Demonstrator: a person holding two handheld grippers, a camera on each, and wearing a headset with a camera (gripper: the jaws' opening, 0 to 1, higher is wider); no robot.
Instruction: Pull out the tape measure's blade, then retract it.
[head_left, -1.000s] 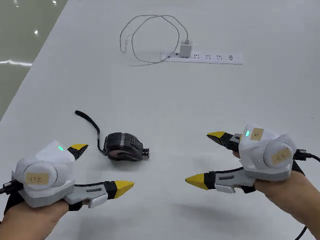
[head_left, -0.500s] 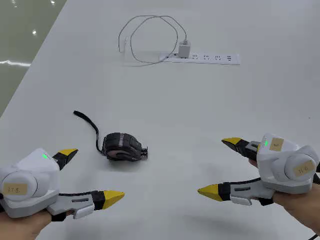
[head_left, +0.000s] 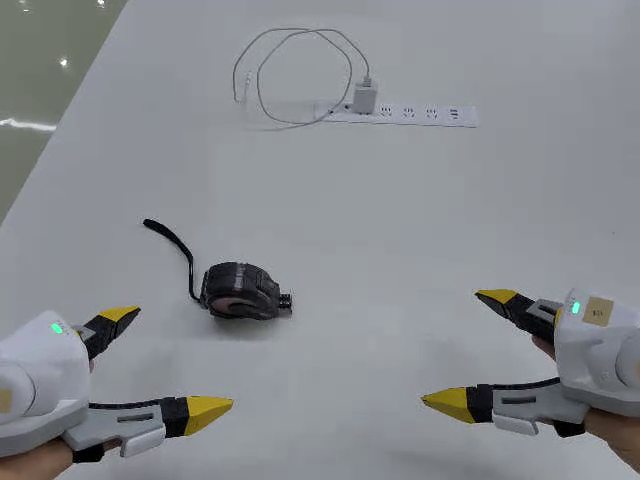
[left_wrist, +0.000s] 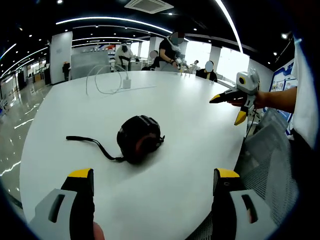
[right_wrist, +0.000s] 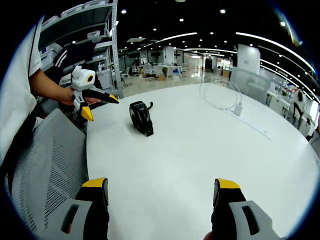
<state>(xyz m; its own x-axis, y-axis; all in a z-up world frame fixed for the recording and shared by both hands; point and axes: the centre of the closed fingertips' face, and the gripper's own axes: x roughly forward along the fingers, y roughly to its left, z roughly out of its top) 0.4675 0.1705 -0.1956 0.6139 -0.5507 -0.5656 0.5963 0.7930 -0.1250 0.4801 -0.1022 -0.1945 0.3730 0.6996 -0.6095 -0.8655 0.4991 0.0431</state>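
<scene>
left tongs (head_left: 178, 358) and right tongs (head_left: 457, 348) drawn back, wider apart — tape measure (head_left: 240, 291) unmoved

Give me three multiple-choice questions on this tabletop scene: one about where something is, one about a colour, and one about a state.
1. Where is the tape measure?
A) inside a drawer
B) on the table, nearer the left hand-held gripper
C) on the floor

2. What colour are the tips of both hand-held grippers?
A) red
B) blue
C) yellow

3. What state are the right hand-held gripper and the left one in?
A) both open, holding nothing
B) both shut on the tape measure
C) one shut, one open

Answers:
1. B: the head view shows it lying on the white top, just ahead of the left one.
2. C: yellow tips show in every view.
3. A: both pairs of jaws are spread wide, clear of the tape measure.
</scene>
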